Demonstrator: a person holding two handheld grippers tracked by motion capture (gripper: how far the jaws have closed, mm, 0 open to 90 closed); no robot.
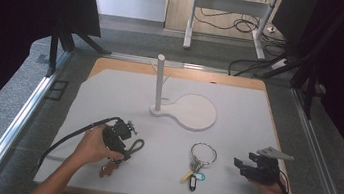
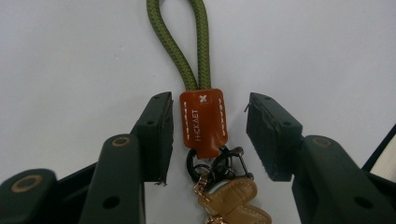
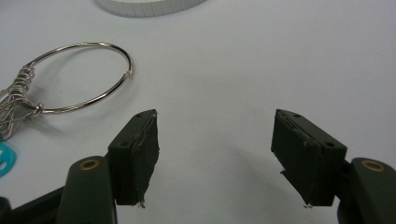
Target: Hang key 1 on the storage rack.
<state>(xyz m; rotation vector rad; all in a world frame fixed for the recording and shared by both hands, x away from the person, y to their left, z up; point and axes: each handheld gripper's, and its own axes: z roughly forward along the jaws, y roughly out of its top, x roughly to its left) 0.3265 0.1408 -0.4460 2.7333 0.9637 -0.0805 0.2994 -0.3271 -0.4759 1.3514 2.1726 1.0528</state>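
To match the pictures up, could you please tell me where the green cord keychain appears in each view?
High view: the green cord keychain lies lower left on the white mat, just right of the left hand-held gripper.
Left gripper view: centre, its orange leather tab between the open jaws, the cord loop running to the top edge.
Right gripper view: not in it.
Shared landmark: the white mat.

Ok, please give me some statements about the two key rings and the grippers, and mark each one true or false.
1. The left gripper has the orange leather tab between its jaws. True.
2. The cord loop on that tab is blue. False: it is green.
3. The right gripper holds the metal ring. False: its jaws are open, and the ring lies apart on the table.
4. The white stand has its post upright. True.
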